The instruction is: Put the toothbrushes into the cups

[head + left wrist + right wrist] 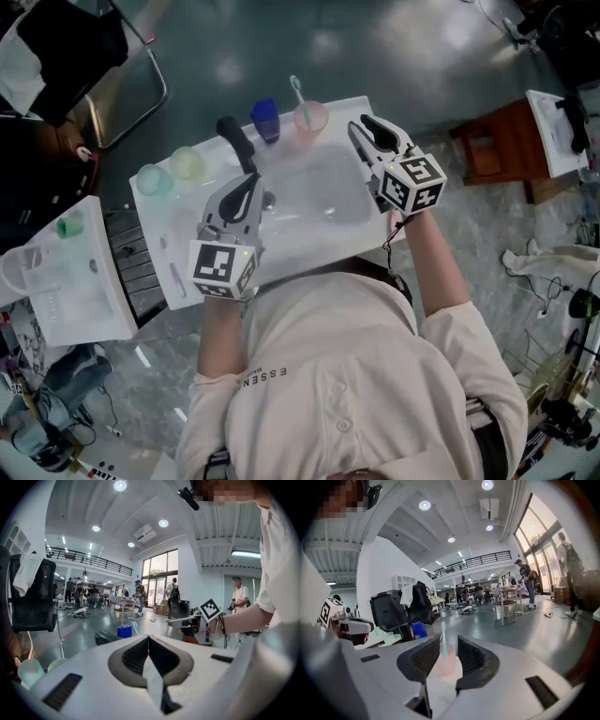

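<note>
– Left gripper (148, 641), what do you read?
– On my feed its jaws are pressed together with nothing between them. It hangs over the table (309, 202), pointing toward the blue cup (265, 119) and well short of it.
– And the right gripper (448, 641)?
– Its jaws are a little apart and empty. Through the gap I see the pink cup (310, 116) with a toothbrush (296, 91) standing in it. From the head view the tips are near that cup, not touching.
– Other cups?
– A green cup (187, 163) and a teal cup (153, 178) sit side by side at the table's far left.
– Any writing?
– "ESSEN" on the shirt (347, 375). The rest runs into a fold, and a smaller line by it is too fine for me to read.
– What can't you make out?
– A thin pale shape (176, 278) lies near the table's left edge. It may be a toothbrush, but I can't tell. A dark thing (236, 139) lies beside the blue cup, its near end behind the left gripper.
</note>
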Available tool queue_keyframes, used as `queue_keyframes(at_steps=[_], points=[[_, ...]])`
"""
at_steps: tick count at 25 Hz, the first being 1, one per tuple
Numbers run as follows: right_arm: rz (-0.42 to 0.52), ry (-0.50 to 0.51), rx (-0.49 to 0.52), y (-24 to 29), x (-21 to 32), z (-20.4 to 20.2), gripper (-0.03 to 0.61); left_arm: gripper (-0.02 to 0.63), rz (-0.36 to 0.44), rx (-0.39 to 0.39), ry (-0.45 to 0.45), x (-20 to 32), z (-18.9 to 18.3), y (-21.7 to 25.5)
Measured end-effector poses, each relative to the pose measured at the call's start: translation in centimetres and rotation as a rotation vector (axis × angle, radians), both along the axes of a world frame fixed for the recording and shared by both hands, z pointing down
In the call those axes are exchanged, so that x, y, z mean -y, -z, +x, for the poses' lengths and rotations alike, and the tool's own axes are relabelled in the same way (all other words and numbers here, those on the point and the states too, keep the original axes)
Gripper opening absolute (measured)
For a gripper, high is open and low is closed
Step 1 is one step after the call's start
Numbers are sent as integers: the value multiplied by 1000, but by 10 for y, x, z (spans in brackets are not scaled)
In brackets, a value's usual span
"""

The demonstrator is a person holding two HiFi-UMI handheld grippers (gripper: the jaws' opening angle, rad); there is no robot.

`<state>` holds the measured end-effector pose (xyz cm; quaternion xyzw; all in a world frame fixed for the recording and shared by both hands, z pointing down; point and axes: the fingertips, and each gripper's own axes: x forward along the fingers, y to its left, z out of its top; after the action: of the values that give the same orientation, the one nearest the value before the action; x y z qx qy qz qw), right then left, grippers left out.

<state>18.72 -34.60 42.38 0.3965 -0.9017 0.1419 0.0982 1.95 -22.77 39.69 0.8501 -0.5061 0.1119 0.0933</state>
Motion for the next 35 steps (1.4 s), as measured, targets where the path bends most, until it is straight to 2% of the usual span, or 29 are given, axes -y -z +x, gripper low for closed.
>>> queue_keyframes(at_steps=[10, 16, 22, 26, 30, 35], points=[[-163, -262, -152, -58, -68, 83, 112, 2, -47, 10, -238, -9, 43, -10], [-313, -389, -213, -110, -109, 121, 112, 2, -82, 13, -318, -17, 62, -23], [-498, -435, -301, -156, -114, 141, 112, 2, -116, 16, -327, -17, 71, -35], [-590, -446, -366, -177, -110, 143, 112, 2, -126, 27, -301, -12, 67, -40], [-614, -476, -445, -179, -109, 149, 80, 2, -131, 23, -277, -9, 59, -41], [-638, -405, -509, -183, -110, 148, 49, 2, -128, 24, -252, -6, 52, -39]])
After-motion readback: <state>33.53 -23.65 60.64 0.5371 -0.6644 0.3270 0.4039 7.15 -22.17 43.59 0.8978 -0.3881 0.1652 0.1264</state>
